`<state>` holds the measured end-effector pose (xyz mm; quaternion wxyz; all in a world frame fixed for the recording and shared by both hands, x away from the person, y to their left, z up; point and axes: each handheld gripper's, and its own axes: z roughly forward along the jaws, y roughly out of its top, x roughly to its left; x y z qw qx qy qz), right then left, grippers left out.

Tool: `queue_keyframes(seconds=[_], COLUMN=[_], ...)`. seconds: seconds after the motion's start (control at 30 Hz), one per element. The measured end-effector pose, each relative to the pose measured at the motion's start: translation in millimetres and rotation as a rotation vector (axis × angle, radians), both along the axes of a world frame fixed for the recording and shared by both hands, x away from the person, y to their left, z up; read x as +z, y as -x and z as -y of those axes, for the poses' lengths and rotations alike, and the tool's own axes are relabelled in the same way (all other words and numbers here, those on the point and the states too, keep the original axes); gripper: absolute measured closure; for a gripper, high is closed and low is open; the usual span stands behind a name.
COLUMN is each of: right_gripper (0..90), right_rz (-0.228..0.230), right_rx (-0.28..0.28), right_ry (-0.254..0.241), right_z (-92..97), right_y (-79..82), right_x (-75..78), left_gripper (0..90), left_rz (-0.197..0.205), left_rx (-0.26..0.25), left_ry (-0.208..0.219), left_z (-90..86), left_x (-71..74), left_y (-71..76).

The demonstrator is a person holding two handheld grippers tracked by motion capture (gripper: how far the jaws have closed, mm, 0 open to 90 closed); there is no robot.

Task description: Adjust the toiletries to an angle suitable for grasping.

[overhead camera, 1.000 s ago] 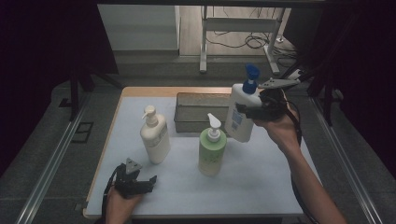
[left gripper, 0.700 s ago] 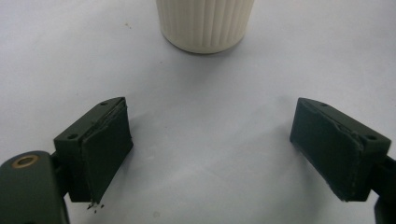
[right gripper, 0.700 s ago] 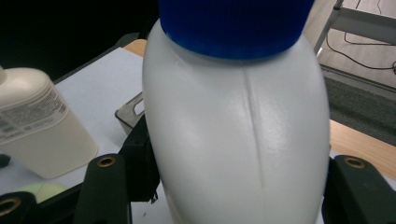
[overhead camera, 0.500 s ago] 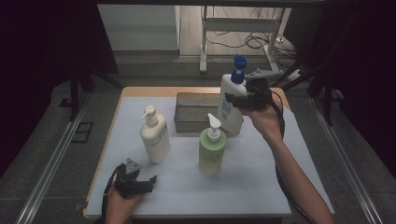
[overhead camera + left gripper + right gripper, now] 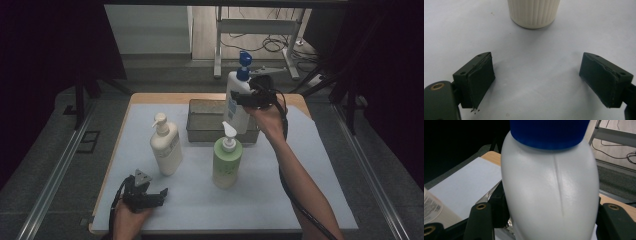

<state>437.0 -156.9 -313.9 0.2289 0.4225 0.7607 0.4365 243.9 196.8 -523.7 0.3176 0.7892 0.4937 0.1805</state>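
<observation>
My right gripper is shut on a white pump bottle with a blue cap, holding it upright over the grey metal tray. Up close in the right gripper view the white pump bottle sits squeezed between both jaws, under its blue cap. My left gripper rests low near the mat's front left, open with nothing between its fingers. Just ahead of the left gripper stands the base of a cream pump bottle. That cream pump bottle stands left of centre, and a green pump bottle stands at the middle.
A pale mat covers the wooden table. Metal rails run along both sides. Table legs and cables lie on the floor beyond the far edge.
My right gripper has carried the white bottle leftward, from the mat's right side to above the tray. The left gripper has stayed in place.
</observation>
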Motion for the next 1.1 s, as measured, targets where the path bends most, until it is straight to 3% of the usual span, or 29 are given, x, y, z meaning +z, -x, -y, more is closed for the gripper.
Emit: queue_keyframes(seconds=[0.3,0.57,0.9,1.1], right_gripper=[40.2,40.3,40.3,40.3], right_rz=[0.019,0.037,0.023,-0.007], right_rx=[-0.023,-0.027,-0.005,-0.004], right_ry=[-0.028,-0.014,0.022,0.014], right_z=[-10.9,-25.9,-39.8,-38.7], right_y=[-16.0,-28.8,-39.1,-38.2], right_x=[-4.0,-11.3,-34.5,-46.2], left_gripper=[12.1,12.1,12.1,12.1], left_rz=[0.0,0.001,-0.001,-0.001], left_rx=[0.0,0.0,0.0,0.0], left_ry=[0.0,0.002,0.001,0.0], left_z=[0.0,0.0,0.0,0.0], left_x=[0.0,-0.1,-0.1,-0.1], left_y=[0.0,0.0,0.1,0.1])
